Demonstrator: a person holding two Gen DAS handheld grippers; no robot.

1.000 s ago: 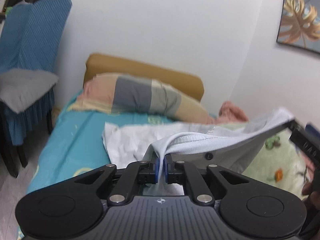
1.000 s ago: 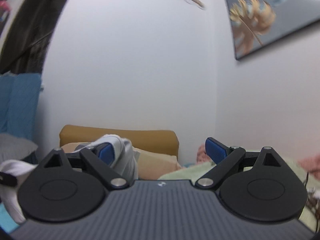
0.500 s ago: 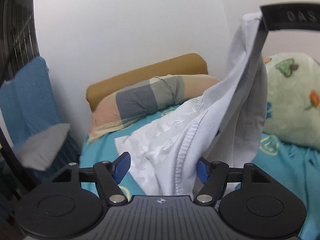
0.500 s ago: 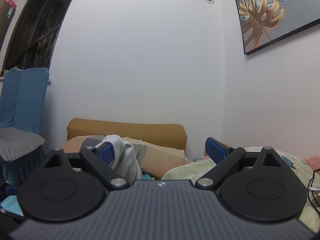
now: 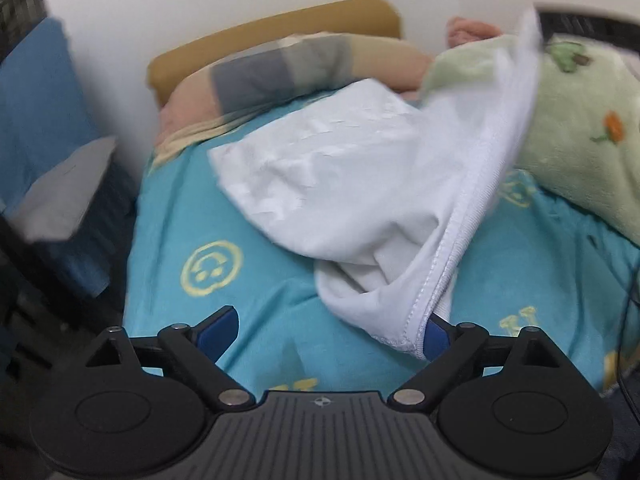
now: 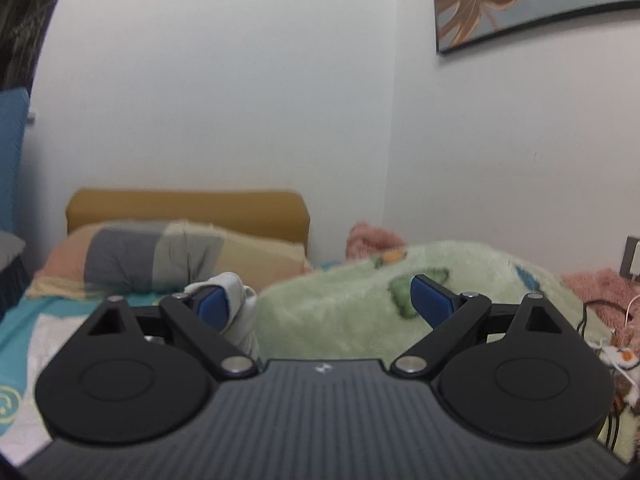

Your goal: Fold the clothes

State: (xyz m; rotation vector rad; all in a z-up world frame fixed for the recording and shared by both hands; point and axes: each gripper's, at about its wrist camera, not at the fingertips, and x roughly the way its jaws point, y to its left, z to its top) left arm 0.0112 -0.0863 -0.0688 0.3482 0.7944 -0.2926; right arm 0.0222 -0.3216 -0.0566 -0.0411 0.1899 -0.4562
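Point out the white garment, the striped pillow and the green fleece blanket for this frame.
white garment (image 5: 352, 184): left wrist view, on its flat wrinkled panel lying on the bed.
striped pillow (image 6: 132, 258): right wrist view, on its grey stripe.
green fleece blanket (image 6: 340, 312): right wrist view, on its plain fluffy front.

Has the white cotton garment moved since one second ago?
Yes. The white cotton garment has dropped from the open left tongs onto the teal bedsheet.
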